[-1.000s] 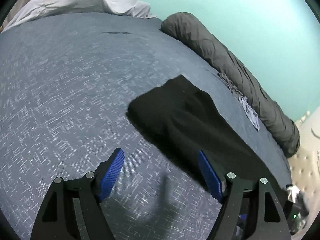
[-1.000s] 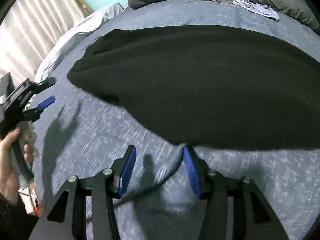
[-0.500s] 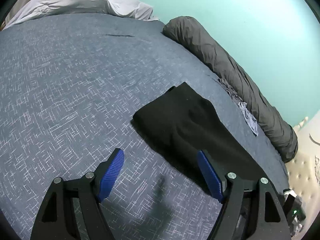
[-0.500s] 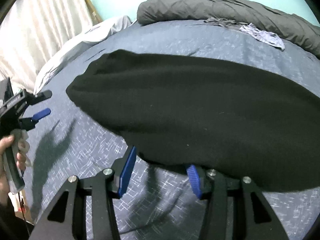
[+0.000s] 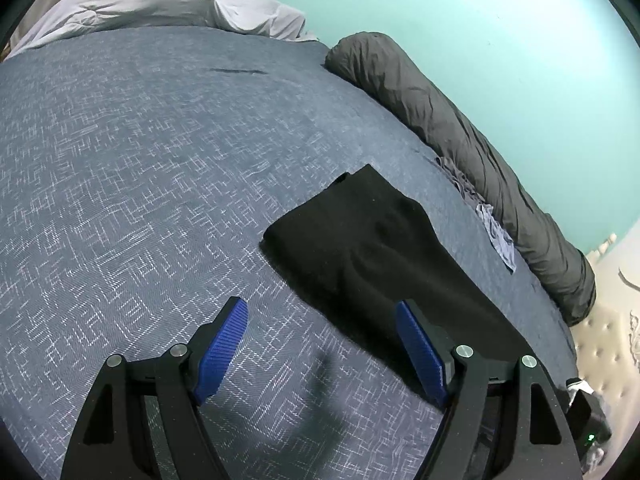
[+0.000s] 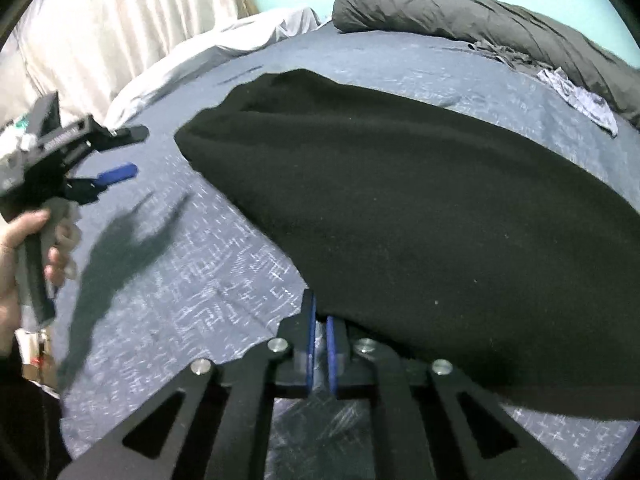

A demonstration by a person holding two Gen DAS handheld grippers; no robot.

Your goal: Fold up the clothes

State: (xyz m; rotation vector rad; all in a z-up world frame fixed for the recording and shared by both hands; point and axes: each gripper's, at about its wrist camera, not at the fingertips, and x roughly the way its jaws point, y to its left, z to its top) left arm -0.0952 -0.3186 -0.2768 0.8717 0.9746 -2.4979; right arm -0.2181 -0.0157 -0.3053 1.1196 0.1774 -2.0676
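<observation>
A black garment [image 5: 380,248] lies flat on the blue patterned bedspread [image 5: 140,180]. In the right wrist view the same black garment [image 6: 420,200] fills the middle, and my right gripper [image 6: 319,322] is shut on its near edge, blue pads almost touching with a sliver of fabric between them. My left gripper [image 5: 320,306] stands open above the bedspread beside the garment's near left corner, nothing between its fingers. From the right wrist, that left gripper [image 6: 128,152] is at the far left, held by a hand [image 6: 20,240], clear of the garment.
A rolled dark grey duvet [image 5: 460,132] runs along the turquoise wall. A small grey patterned cloth [image 5: 496,236] lies beside it. A pale grey blanket [image 5: 160,4] is bunched at the far end. A pale curtain [image 6: 120,20] hangs on the left. A beige tufted headboard [image 5: 600,340] borders the bed on the right.
My right gripper's jaws went from half open to shut at the black garment's near edge, and the gripper rolled. The garment's far end shifted slightly. The left gripper stayed put and open.
</observation>
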